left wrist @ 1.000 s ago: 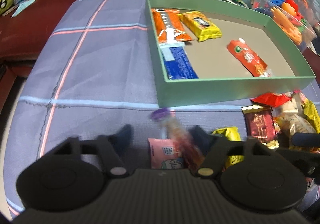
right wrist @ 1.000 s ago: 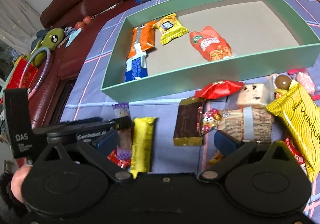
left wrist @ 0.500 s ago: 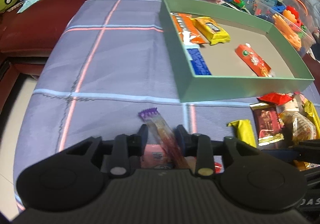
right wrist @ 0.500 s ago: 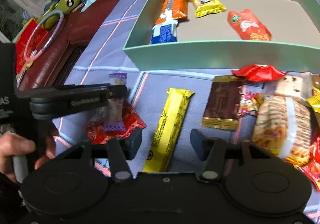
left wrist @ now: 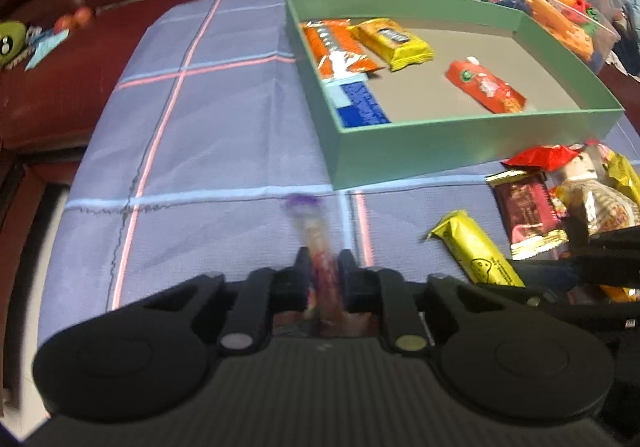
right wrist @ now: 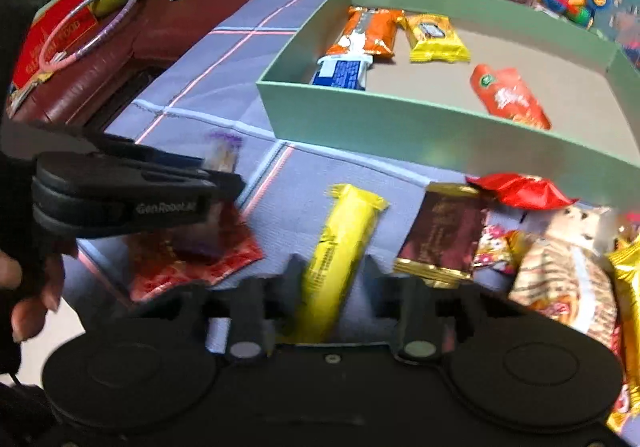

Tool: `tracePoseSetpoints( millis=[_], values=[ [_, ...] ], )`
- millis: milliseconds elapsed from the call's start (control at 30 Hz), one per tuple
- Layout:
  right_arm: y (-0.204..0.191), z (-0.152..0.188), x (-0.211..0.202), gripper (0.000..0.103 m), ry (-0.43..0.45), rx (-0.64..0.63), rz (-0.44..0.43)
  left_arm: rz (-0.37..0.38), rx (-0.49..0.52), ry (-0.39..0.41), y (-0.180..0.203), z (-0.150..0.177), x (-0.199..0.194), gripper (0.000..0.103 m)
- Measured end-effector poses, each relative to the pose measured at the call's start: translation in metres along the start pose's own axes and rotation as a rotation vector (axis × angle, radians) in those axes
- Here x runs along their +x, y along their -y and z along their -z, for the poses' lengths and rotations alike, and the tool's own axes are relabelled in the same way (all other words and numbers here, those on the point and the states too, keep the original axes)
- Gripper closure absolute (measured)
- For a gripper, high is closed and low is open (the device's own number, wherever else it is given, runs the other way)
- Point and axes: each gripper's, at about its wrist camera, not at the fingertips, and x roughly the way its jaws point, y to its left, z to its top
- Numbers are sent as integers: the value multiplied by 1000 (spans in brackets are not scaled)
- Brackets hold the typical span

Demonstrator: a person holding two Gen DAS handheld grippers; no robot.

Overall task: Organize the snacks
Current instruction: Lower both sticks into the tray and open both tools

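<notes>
Two views split the scene between them. Only the right wrist view shows the person's hand (right wrist: 28,287) on the left gripper's handle and the red flat packet (right wrist: 192,263) lying under that gripper near the tabletop's left edge; only the left wrist view looks straight down the left gripper (left wrist: 325,267), whose jaws are clenched on a purple-tipped candy stick (left wrist: 314,235) pointing toward the green box (left wrist: 460,147). The right gripper (right wrist: 332,271) tilts steeply down, its jaws clamped around the near end of a yellow snack bar (right wrist: 340,247) lying on the checked tablecloth (left wrist: 200,135) in front of the box. Inside the box lie an orange bar (right wrist: 368,33), a blue packet (right wrist: 342,73), a yellow packet (right wrist: 436,37) and a red-orange pouch (right wrist: 508,97).
</notes>
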Motion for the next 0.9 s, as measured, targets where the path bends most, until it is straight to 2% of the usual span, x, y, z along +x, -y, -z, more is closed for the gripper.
tracePoseSetpoints(
  millis=[200, 467, 667, 767, 900],
  values=[
    [20, 0, -8, 83, 2, 122, -73, 21, -32, 31, -5, -4, -17, 92],
    [45, -3, -33, 83, 60, 235, -137, 88, -70, 69, -13, -11, -50, 92],
    [64, -23, -53, 83, 132, 283, -167, 141, -78, 135, -6, -45, -64, 91],
    [75, -42, -57, 83, 177, 304, -152, 154, -75, 159, 3, -66, -58, 91],
    [87, -72, -49, 83, 210, 324, -121, 186, -78, 150, 16, -97, -37, 91]
  ],
)
